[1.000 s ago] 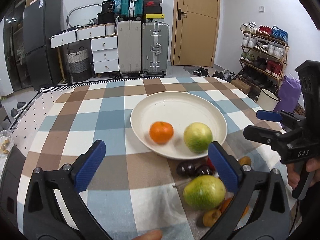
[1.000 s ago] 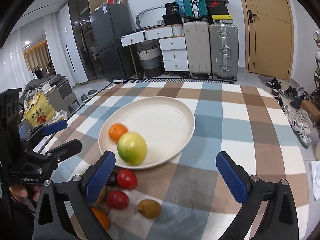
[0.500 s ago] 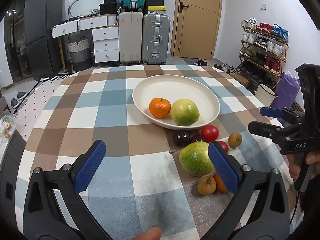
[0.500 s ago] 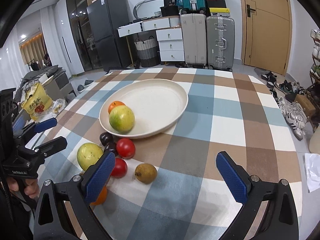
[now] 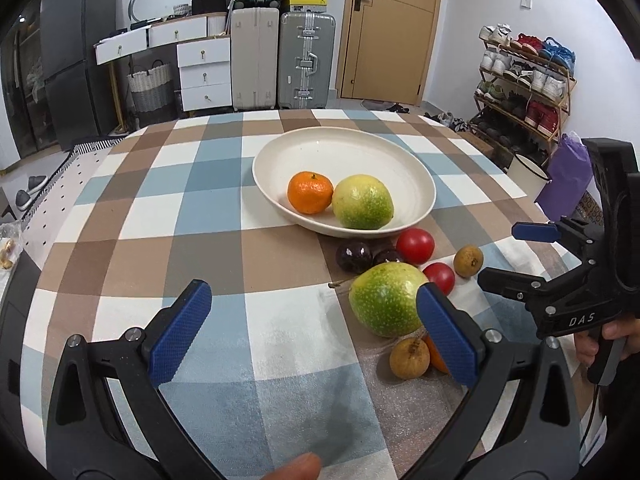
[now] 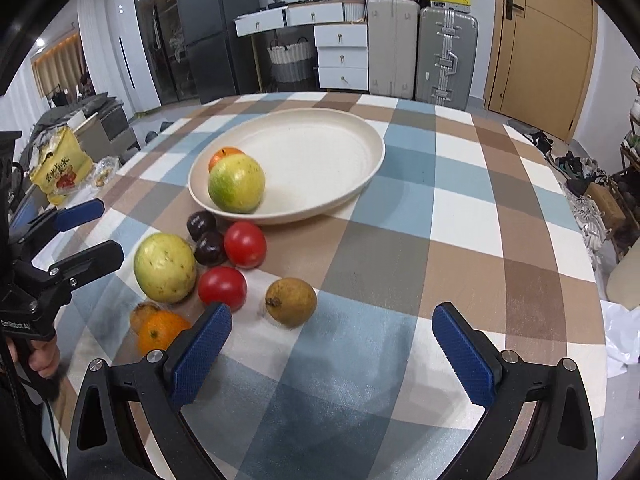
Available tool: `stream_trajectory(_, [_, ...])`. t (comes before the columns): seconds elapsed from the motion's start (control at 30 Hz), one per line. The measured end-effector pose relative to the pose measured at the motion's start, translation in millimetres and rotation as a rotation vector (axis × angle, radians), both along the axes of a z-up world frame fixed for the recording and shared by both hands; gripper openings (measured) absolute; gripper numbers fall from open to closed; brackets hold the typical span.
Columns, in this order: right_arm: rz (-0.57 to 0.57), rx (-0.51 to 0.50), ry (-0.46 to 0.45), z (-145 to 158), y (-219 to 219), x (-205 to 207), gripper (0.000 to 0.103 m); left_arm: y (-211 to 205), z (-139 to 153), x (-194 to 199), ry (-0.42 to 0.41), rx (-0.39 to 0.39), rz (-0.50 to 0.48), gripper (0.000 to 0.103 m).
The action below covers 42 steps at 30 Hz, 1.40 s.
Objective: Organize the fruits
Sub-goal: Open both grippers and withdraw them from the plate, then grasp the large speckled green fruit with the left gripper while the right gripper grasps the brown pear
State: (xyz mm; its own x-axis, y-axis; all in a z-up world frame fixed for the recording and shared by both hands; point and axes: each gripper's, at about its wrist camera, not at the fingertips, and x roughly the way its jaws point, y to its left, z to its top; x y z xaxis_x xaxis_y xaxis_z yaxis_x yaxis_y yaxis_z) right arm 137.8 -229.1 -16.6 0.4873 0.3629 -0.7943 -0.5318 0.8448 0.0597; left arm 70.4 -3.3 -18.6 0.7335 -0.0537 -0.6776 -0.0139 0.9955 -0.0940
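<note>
Our left gripper (image 5: 312, 328) hangs with jaws spread wide above the checkered counter (image 5: 200, 208). We see a cream plate (image 5: 416, 176) holding an orange (image 5: 310, 193) and green fruit (image 5: 363, 207); another green fruit (image 5: 384, 304) lies among tomatoes (image 5: 415, 245) nearby.

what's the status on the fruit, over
Left gripper open, empty; right gripper open, empty. Orange and green fruit in plate. Rest of the fruit loose on tablecloth beside it. Path clear.
</note>
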Motion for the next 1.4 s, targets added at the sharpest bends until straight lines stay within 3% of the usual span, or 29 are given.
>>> stream_trajectory(0.33, [0.007,-0.023,0.025,-11.6,2.9,6.6,0.098,-3.9,-8.6,6.9,0.024,-0.023,-0.020,0.102])
stream_trajectory(0.67, [0.050,-0.063,0.013,-16.2,13.8,7.8,0.072,-10.1,-11.4,11.1,0.031,-0.023,-0.050,0.102])
stream_trajectory(0.77, [0.067,-0.066,0.011,-16.9,17.2,6.3,0.063,-11.3,-12.8,12.4,0.035,-0.046,-0.069,0.097])
stream_trajectory(1.03, [0.103,-0.047,0.012,-16.0,24.3,4.3,0.056,-17.6,-21.8,17.8,0.070,-0.088,-0.133,0.088])
stream_trajectory(1.13, [0.112,-0.036,0.015,-15.6,23.8,4.8,0.054,-18.1,-26.6,20.9,0.089,-0.101,-0.142,0.077])
stream_trajectory(1.23, [0.112,-0.027,0.019,-15.3,23.5,4.1,0.054,-15.0,-30.5,23.8,0.103,-0.162,-0.162,0.066])
stream_trajectory(1.3, [0.121,-0.019,0.023,-14.8,24.3,3.4,0.052,-15.6,-30.1,22.6,0.099,-0.177,-0.181,0.054])
stream_trajectory(1.4, [0.124,0.008,0.035,-14.3,23.4,3.0,0.047,-18.8,-28.4,20.4,0.088,-0.162,-0.197,0.051])
